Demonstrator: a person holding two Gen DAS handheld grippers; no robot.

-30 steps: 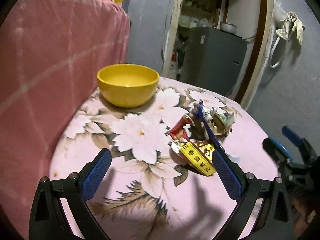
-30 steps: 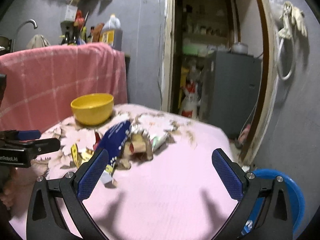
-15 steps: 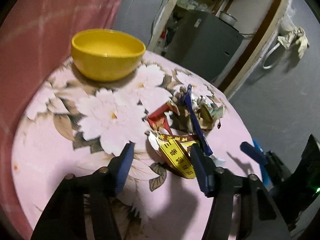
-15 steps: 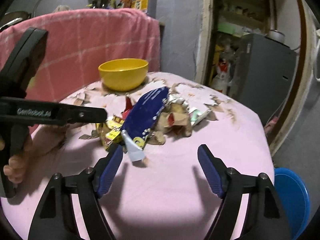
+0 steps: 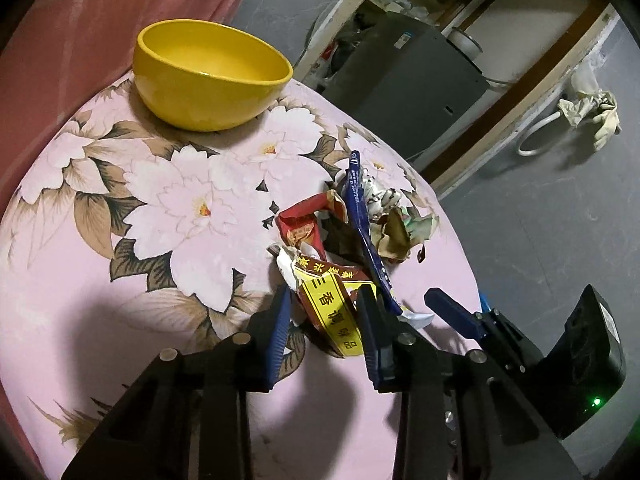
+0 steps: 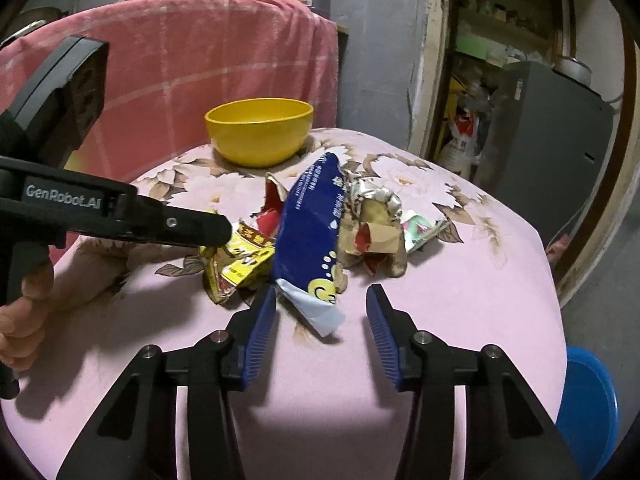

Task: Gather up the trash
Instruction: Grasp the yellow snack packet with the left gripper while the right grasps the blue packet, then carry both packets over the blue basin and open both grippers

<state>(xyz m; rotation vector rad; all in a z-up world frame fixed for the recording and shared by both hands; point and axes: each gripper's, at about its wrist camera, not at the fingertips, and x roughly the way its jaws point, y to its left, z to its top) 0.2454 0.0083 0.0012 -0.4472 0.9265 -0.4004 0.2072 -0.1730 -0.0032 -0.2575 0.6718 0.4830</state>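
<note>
My left gripper (image 5: pixel 322 320) has just been closing; its ribbed blue pads now flank the near end of the yellow wrapper (image 5: pixel 330 312), a crinkled foil packet with red print. I cannot tell whether the pads press it yet. My right gripper (image 6: pixel 322 326) has also been closing and stands partly open, the white torn end of the blue bag (image 6: pixel 316 232) lying just ahead of its tips, not gripped.

The trash sits in one heap at the middle of the round table (image 6: pixel 460 292): the glossy blue bag tilted on edge, a red wrapper (image 5: pixel 298 230) crumpled on its left, silver foil (image 6: pixel 372 196) and brown paper (image 6: pixel 378 240) on its right. The cloth is smooth pink with large pale flowers.

A yellow bowl (image 5: pixel 208 76), round and glazed, stands at the far left, well apart from the heap; I see nothing in it. The near half of the table lies bare up to its curved edge. A blue bin (image 6: pixel 586 404) shows below the right edge.
</note>
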